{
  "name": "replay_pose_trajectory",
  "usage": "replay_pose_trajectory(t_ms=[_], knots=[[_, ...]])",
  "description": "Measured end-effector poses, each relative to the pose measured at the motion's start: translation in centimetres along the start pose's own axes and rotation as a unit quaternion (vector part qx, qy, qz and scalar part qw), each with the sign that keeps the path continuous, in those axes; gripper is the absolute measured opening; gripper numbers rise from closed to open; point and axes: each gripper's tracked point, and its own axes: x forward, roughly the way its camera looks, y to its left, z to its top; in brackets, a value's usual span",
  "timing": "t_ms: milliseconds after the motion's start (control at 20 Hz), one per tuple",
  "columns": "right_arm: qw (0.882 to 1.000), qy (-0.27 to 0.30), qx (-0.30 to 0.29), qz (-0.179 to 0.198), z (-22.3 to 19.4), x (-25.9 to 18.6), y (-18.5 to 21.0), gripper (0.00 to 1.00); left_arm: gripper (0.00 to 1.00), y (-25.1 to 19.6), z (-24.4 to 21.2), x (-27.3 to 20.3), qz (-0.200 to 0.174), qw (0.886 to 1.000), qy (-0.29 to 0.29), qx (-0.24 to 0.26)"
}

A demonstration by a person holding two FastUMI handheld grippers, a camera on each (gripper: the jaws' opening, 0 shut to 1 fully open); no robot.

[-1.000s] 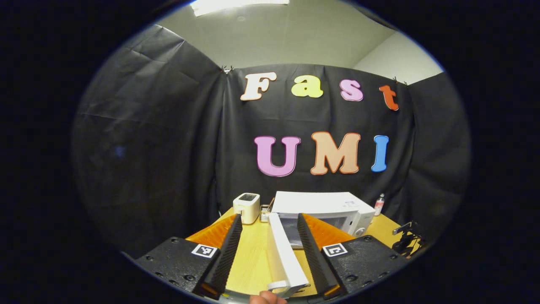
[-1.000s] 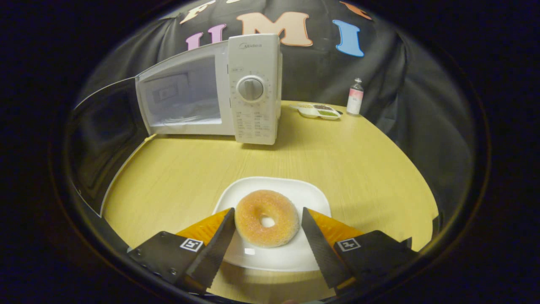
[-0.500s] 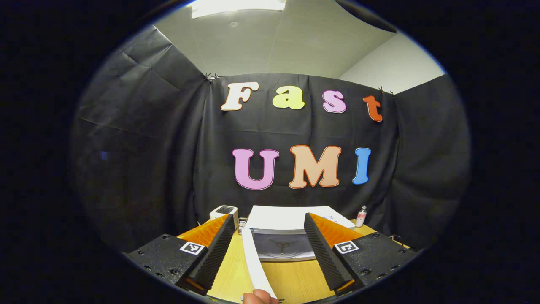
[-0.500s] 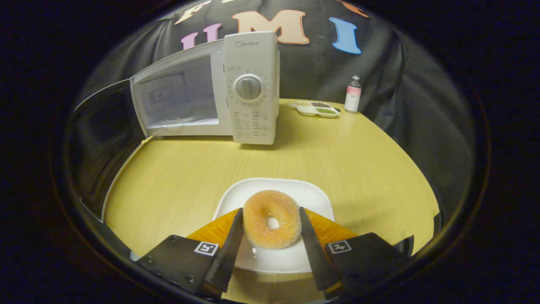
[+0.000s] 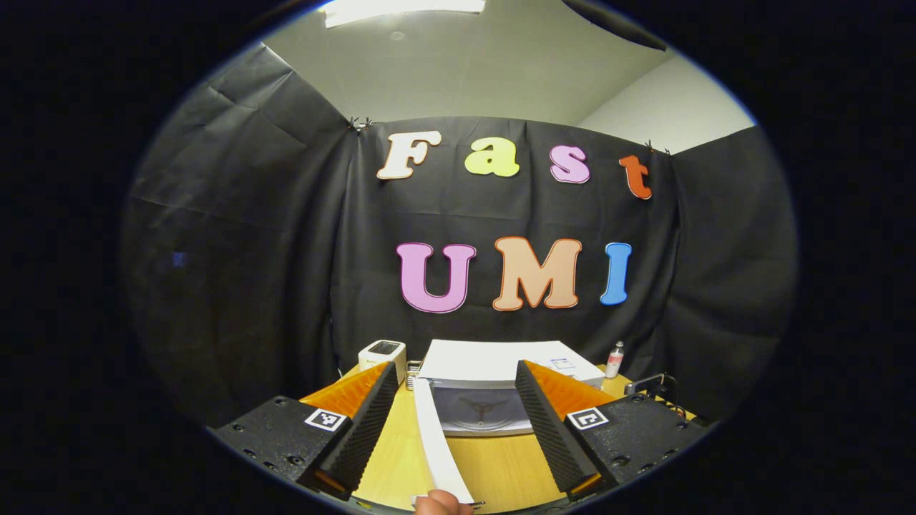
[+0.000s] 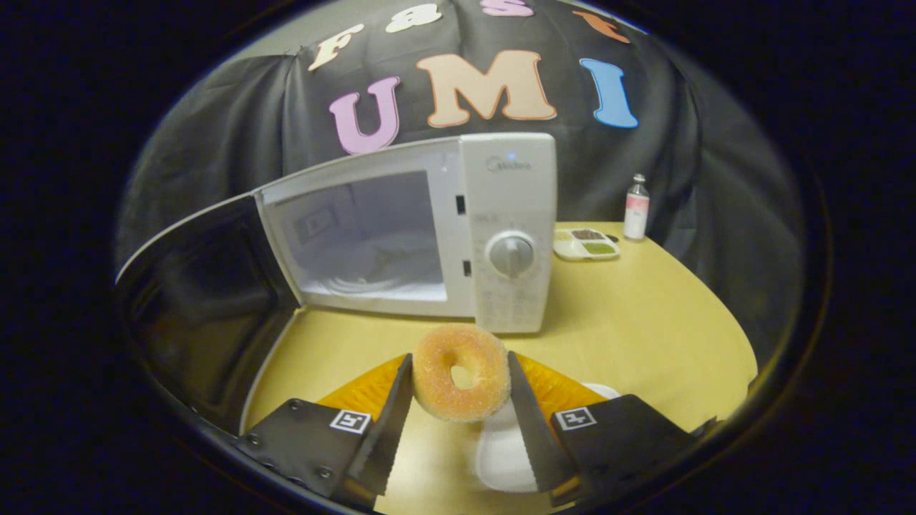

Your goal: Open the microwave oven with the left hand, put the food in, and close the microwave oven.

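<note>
The right gripper (image 6: 459, 375) fingers now grip the doughnut (image 6: 461, 372), lifted off the plate (image 6: 504, 450); the microwave (image 6: 429, 236) stands open; the left gripper (image 5: 456, 415) fingers are open.

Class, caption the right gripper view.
Right gripper shut on sugared ring doughnut, facing open white microwave oven.

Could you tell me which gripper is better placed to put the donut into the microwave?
Right: its fingers clamp the donut facing the open microwave. The left gripper is open, at the door.
</note>
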Motion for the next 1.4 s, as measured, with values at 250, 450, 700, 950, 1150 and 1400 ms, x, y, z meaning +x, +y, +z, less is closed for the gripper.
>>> replay_pose_trajectory(t_ms=[250, 450, 700, 950, 1150, 1400], knots=[[0.998, -0.031, 0.029, 0.043, 3.5, 3.3, 7.7, 0.73, 0.96, 1.2, -0.4, -1.4, 0.025, 1.000, 0.008, 0.000], [0.990, -0.022, 0.125, 0.065, 4.2, 6.7, 13.0, 0.73, 0.96, 2.5, -0.9, -2.6, 0.045, 0.999, 0.022, 0.012], [0.964, -0.027, 0.259, 0.054, 4.7, 9.9, 16.1, 0.78, 0.94, 3.6, -1.7, -2.7, 0.064, 0.996, 0.043, 0.036], [0.923, -0.035, 0.382, 0.029, 4.7, 13.1, 15.5, 0.78, 0.96, 4.8, -2.8, -4.3, 0.079, 0.994, 0.069, 0.035], [0.898, -0.046, 0.437, 0.014, 5.0, 15.1, 15.4, 0.72, 0.96, 5.3, -3.6, -4.4, 0.092, 0.992, 0.081, 0.029], [0.885, -0.051, 0.463, -0.010, 5.3, 17.3, 14.8, 0.72, 0.95, 6.0, -4.0, -4.6, 0.108, 0.990, 0.088, 0.020]])
